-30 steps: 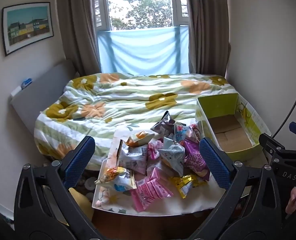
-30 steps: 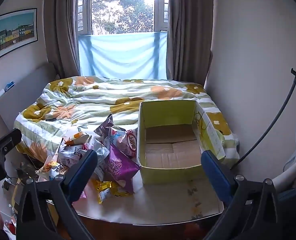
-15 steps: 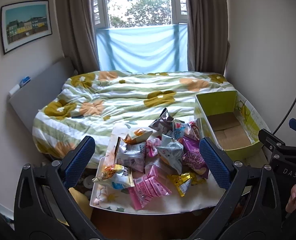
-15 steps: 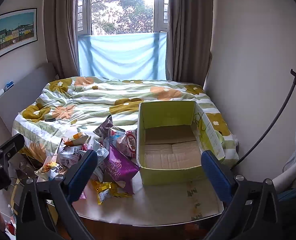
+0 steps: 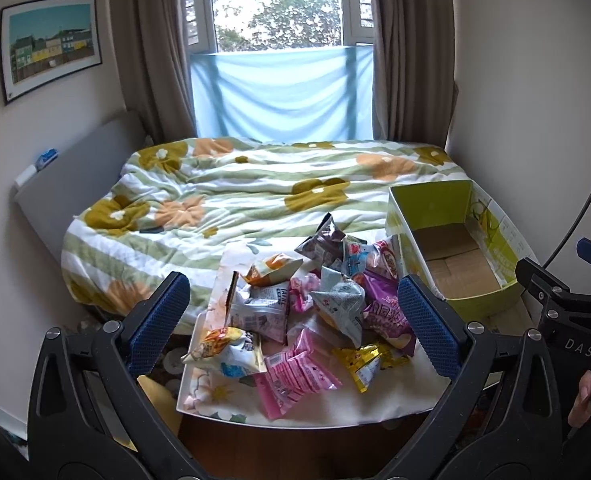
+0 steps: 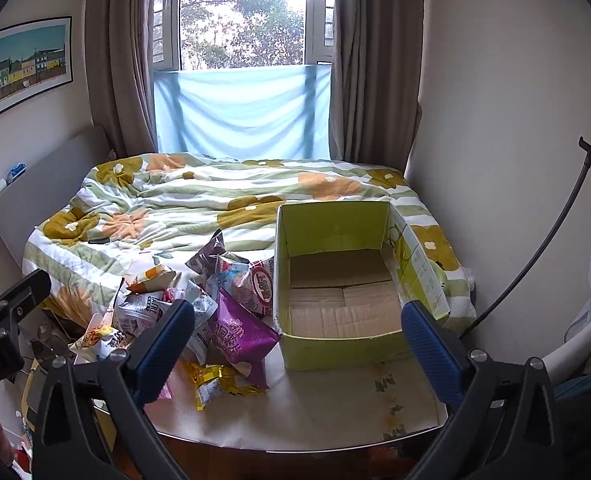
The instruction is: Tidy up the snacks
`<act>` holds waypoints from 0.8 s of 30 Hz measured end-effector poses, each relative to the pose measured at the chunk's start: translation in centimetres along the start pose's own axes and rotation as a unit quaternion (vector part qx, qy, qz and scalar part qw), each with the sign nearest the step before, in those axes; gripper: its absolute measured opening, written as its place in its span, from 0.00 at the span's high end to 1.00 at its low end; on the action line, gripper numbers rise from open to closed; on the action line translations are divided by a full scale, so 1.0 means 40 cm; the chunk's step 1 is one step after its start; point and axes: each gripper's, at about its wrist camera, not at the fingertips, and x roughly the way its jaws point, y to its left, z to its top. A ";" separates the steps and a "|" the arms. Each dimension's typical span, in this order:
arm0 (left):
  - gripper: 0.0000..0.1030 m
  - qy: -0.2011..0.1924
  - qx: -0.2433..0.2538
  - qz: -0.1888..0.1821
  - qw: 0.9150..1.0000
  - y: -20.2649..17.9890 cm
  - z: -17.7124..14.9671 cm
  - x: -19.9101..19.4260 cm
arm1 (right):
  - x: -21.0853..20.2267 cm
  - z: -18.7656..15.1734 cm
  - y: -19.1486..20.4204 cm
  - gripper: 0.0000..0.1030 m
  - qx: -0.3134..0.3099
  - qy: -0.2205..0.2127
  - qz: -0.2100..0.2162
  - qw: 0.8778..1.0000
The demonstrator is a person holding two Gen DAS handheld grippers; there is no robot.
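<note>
A heap of snack bags [image 5: 303, 312] lies on a small white table [image 5: 375, 404]: a purple bag [image 6: 239, 336], a pink pack [image 5: 295, 376], a yellow pack [image 5: 365, 364] and several silver ones. To their right stands an open green cardboard box [image 6: 335, 344], with nothing inside. My left gripper [image 5: 291, 328] hovers open in front of the heap, above the table's near edge. My right gripper [image 6: 299, 344] is open too, held before the box. Neither gripper touches anything.
Behind the table is a bed with a floral quilt [image 5: 255, 200] under a window. A wall is close on the right [image 6: 515, 120]. A black curved rod [image 6: 535, 248] stands at the right. A person's hand [image 5: 583, 396] holds the right gripper.
Both grippers have drawn back and risen slightly, so the table and snacks look a little farther off. Nothing on the table has moved.
</note>
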 end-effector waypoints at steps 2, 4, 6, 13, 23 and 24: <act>0.01 0.003 -0.001 0.000 1.000 0.000 0.000 0.007 | 0.001 -0.001 0.000 0.00 0.001 0.000 0.000 1.000; 0.01 0.007 -0.004 -0.002 1.000 0.004 -0.001 0.011 | 0.001 -0.001 -0.001 0.00 0.001 0.000 0.000 1.000; 0.01 0.009 -0.007 -0.004 1.000 0.007 -0.002 0.015 | 0.001 0.000 0.001 0.00 0.001 0.001 0.001 1.000; 0.01 0.009 -0.007 -0.003 1.000 0.009 0.000 0.018 | 0.001 -0.002 0.002 0.00 0.003 0.002 0.001 1.000; 0.01 0.011 -0.009 -0.004 1.000 0.014 0.003 0.023 | 0.003 -0.002 0.003 0.00 0.004 0.003 0.002 1.000; 0.01 0.011 -0.009 -0.004 1.000 0.014 0.003 0.023 | 0.002 -0.002 0.005 0.00 0.004 0.003 0.002 1.000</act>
